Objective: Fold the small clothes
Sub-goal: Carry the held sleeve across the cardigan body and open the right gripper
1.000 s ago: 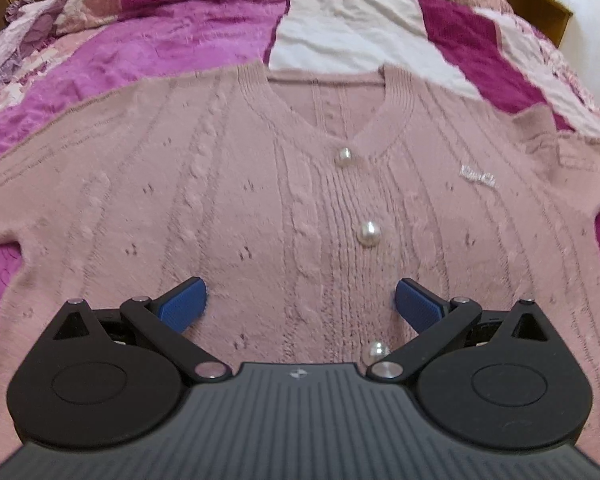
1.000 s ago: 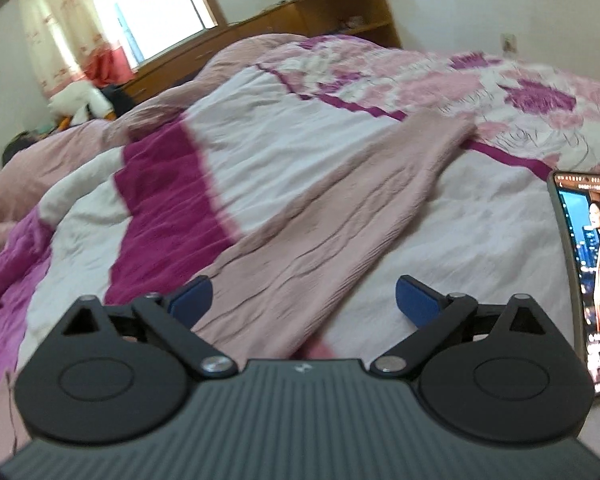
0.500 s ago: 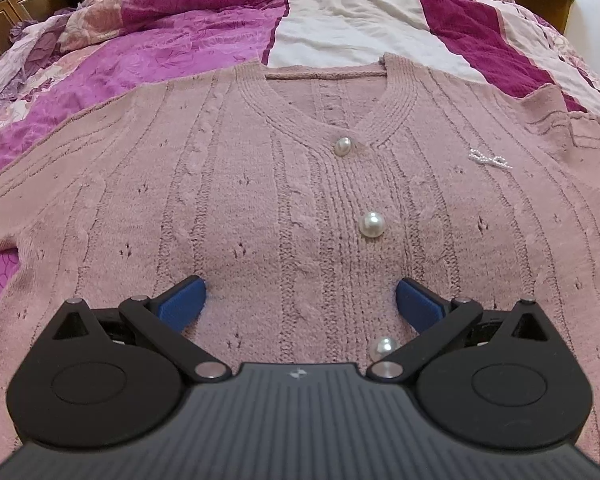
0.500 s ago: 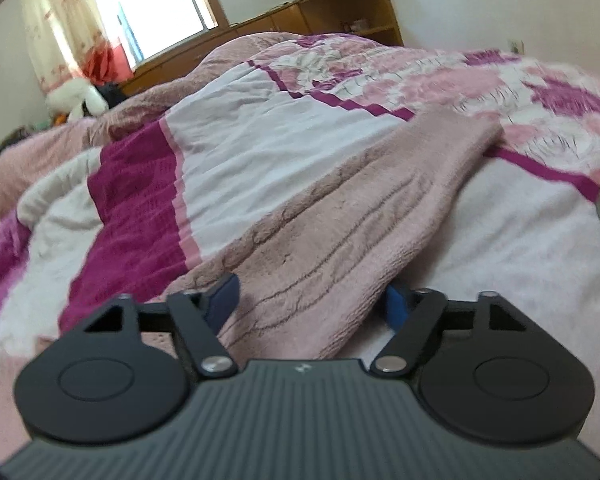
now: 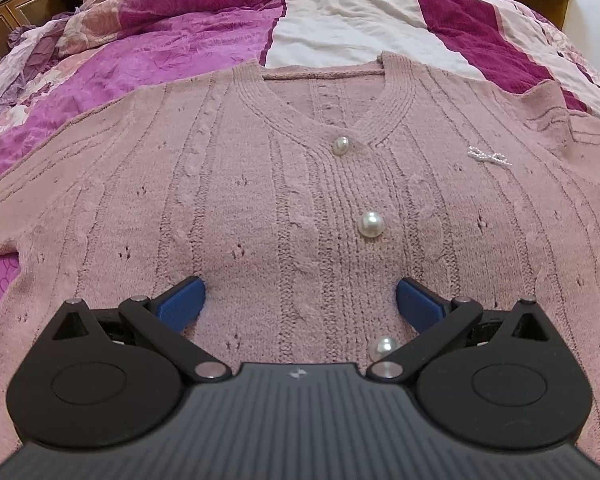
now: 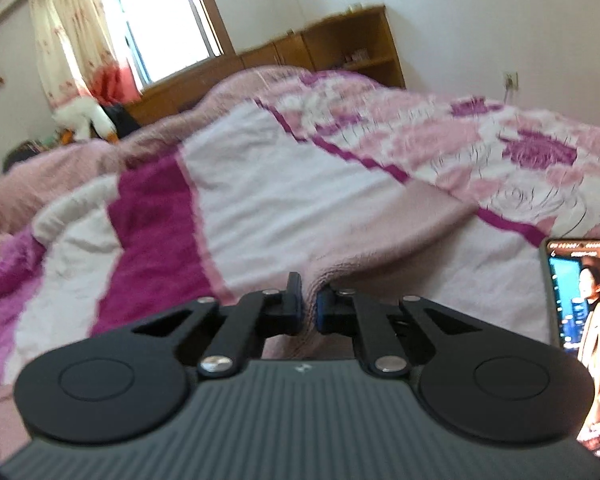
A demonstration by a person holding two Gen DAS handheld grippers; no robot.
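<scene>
A dusty-pink knit cardigan (image 5: pixel 260 200) with pearl buttons (image 5: pixel 371 224) lies flat, front up, on the bed. My left gripper (image 5: pixel 300 304) is open and empty, low over the cardigan's lower front, its blue pads either side of the button band. In the right wrist view, the cardigan's sleeve (image 6: pixel 384 240) stretches away over the blanket. My right gripper (image 6: pixel 309 304) is shut on the sleeve, a fold of pink knit pinched between the pads.
A pink, magenta and white blanket (image 5: pixel 340 32) covers the bed. A phone (image 6: pixel 584 328) with a lit screen lies on the blanket at the right of the right gripper. A wooden headboard shelf (image 6: pixel 340 52) and a window stand behind.
My right gripper moved onto the sleeve and closed on it, from wide open to shut. My left gripper drifted slightly over the cardigan and stayed open.
</scene>
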